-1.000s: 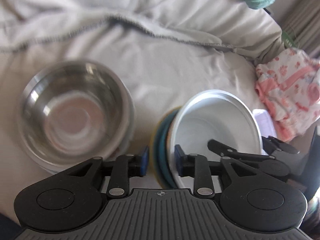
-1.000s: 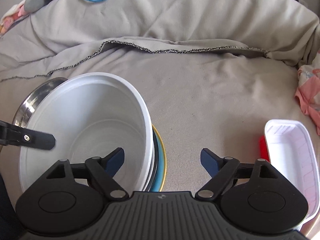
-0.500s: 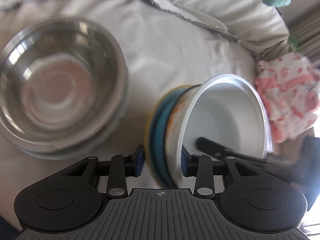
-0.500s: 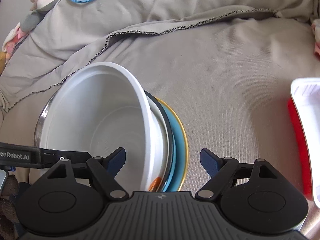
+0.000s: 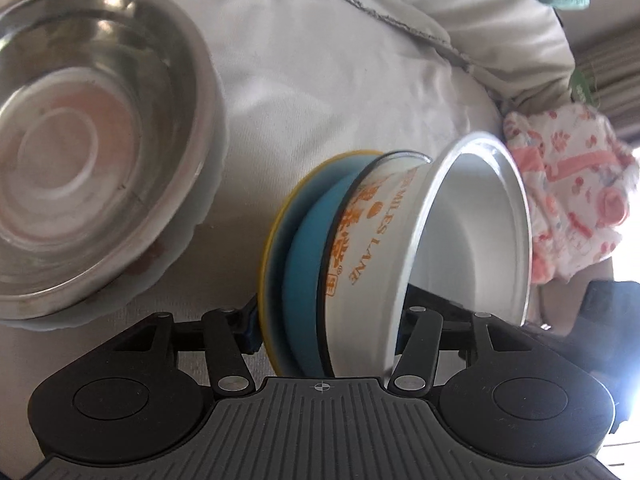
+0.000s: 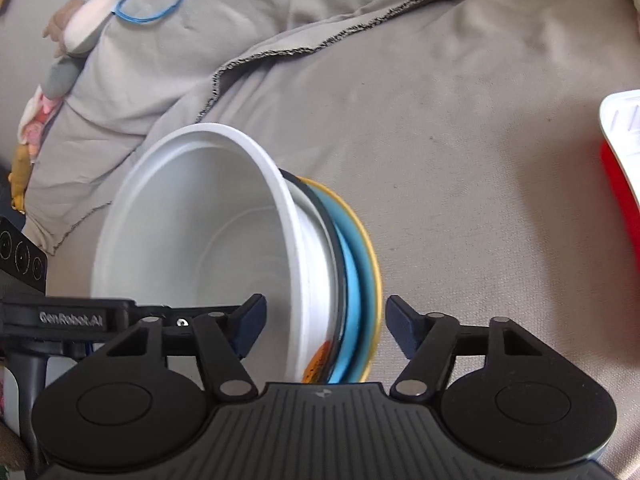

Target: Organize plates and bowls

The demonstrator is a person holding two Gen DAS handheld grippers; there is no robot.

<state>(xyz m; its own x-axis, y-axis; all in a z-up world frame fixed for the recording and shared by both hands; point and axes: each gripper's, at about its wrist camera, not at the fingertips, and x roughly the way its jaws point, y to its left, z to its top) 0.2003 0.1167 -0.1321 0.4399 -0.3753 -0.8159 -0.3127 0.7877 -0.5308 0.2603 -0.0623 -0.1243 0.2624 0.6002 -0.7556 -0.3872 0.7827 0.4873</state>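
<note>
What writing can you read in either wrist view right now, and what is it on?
"MILES LANE", orange, with one or two cut-off letters before it: on the outer wall of the white bowl.
Large orange characters beside it: too blurred to read.
"GenRobot.AI": on the side of the left gripper, seen from the right wrist.

The steel bowl (image 5: pixel 92 152) is cut off at the picture's left edge. Behind the tilted white bowl (image 5: pixel 472 248), the left hand-held gripper's (image 5: pixel 326 332) pads are hidden.

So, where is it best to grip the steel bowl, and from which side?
Probably grip the steel bowl by its near rim, from above: it sits upright, mouth open, so one finger fits inside the thin wall, one outside.
</note>
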